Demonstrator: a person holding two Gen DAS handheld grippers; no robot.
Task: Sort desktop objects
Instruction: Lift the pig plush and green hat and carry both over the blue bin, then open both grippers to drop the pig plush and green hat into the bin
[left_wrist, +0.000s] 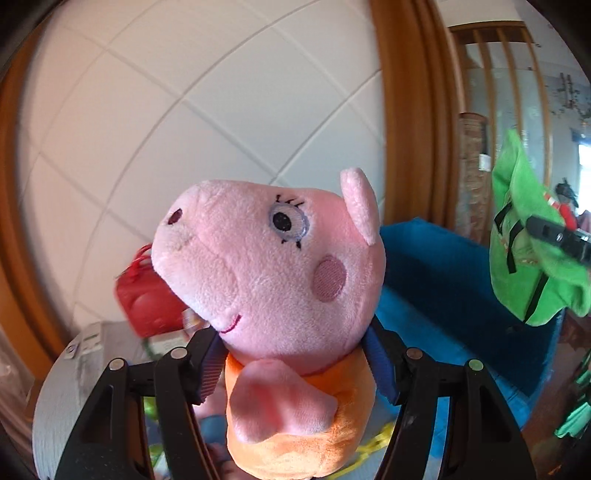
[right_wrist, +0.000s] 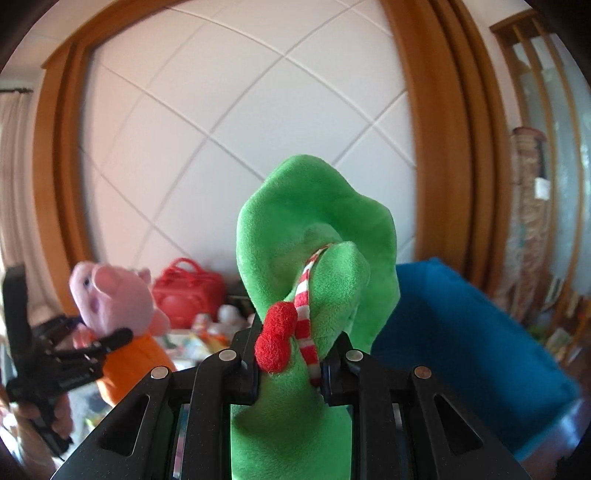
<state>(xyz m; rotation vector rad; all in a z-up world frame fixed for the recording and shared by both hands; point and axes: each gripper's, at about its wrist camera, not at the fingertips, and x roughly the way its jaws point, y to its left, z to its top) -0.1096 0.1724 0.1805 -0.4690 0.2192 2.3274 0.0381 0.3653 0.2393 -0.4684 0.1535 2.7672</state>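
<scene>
Above the blue fabric bin (right_wrist: 461, 332), left gripper (left_wrist: 295, 369) clamps a pink plush pig in an orange dress (left_wrist: 266, 258); right gripper (right_wrist: 290, 373) clenches a green plush toy with a red-and-white striped scarf (right_wrist: 317, 221).

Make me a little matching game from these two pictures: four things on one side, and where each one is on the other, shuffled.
Things:
1. pink pig plush
2. green plush toy
3. red bag
4. blue bin

Places:
A. standing to the right, with nothing gripping it
B. clamped in the right tongs
C. at the back by the tiled wall, among clutter
D. clamped at its orange body in the left tongs

Pairs: 1-D, 2-B, 3-C, 4-A
</scene>
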